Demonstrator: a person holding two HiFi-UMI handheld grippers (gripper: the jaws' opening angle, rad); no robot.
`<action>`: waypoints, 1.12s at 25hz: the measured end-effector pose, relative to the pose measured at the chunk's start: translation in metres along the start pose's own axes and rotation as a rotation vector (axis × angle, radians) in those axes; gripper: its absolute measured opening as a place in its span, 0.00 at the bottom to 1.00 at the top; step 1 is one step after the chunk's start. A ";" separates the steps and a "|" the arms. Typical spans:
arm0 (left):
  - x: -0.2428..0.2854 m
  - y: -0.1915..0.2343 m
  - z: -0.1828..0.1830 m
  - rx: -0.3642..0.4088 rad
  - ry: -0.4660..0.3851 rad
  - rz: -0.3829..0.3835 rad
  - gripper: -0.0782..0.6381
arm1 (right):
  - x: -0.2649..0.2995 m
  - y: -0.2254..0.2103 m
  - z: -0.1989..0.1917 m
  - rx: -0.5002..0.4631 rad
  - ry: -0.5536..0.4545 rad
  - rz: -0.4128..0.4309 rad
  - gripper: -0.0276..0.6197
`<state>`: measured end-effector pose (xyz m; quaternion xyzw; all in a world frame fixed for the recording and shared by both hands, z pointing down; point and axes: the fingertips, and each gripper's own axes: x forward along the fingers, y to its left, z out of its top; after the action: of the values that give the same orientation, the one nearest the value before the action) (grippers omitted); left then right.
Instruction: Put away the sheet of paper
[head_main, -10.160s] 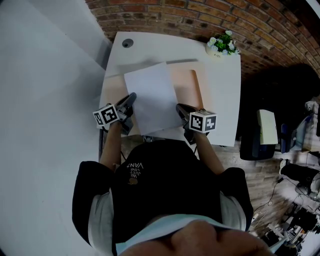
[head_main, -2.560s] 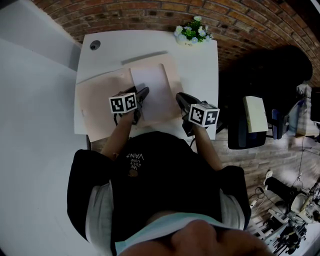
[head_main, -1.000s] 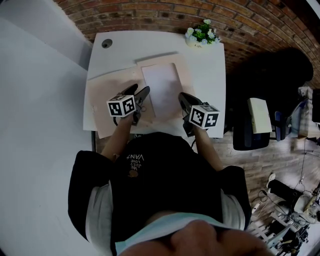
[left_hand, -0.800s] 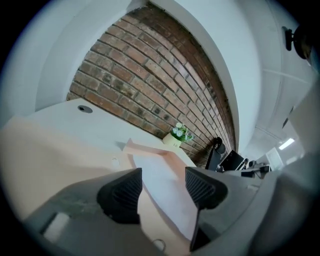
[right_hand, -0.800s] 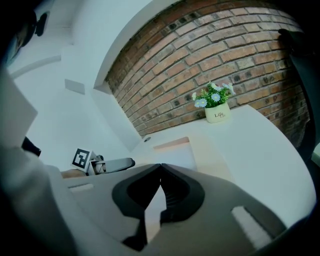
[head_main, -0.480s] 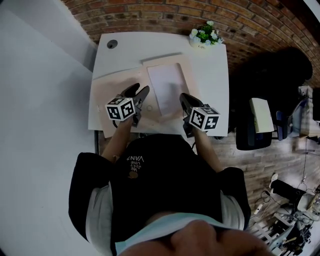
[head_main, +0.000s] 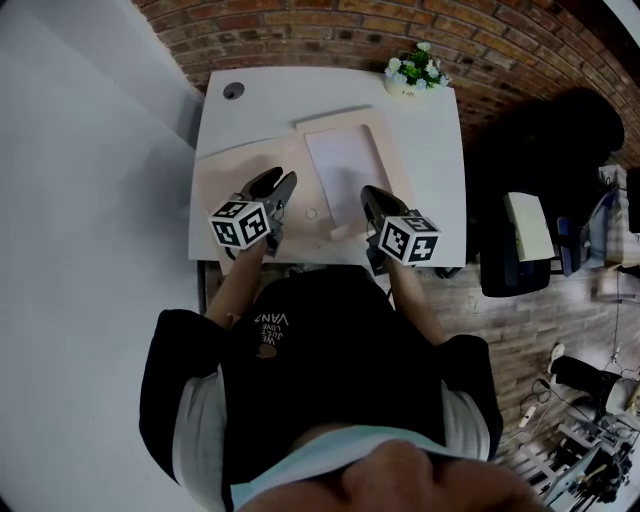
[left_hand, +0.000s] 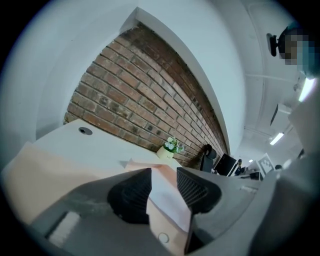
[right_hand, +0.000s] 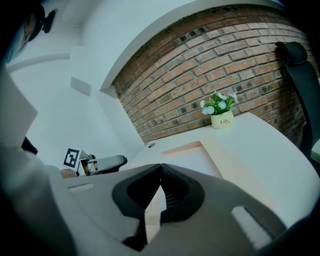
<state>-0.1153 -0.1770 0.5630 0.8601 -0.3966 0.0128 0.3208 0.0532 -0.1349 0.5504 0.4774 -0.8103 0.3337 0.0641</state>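
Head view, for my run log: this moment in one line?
white paper sheet inside open peach folder; left gripper jaws just closing, empty; right gripper jaws shut

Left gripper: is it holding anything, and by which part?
Nothing is held. The left gripper has just been closing its jaws, but they stand apart, pressing on nothing; the folder and sheet of paper only show through the gap.

The small white plant pot (right_hand: 223, 120) on the counter reads "Life". The black shirt (head_main: 268, 322) carries white print, seen upside down: "VANS", with smaller lines above it illegible.
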 end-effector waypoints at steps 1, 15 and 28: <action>-0.003 -0.001 0.001 0.006 -0.004 -0.006 0.34 | 0.000 0.002 0.000 -0.002 -0.007 0.000 0.04; -0.042 -0.007 0.023 0.087 -0.079 -0.044 0.23 | -0.003 0.032 -0.003 -0.010 -0.112 -0.014 0.04; -0.076 -0.011 0.038 0.139 -0.138 -0.072 0.13 | -0.005 0.054 -0.005 -0.052 -0.162 -0.023 0.04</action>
<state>-0.1685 -0.1413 0.5058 0.8927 -0.3849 -0.0306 0.2324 0.0106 -0.1107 0.5263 0.5101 -0.8158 0.2720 0.0147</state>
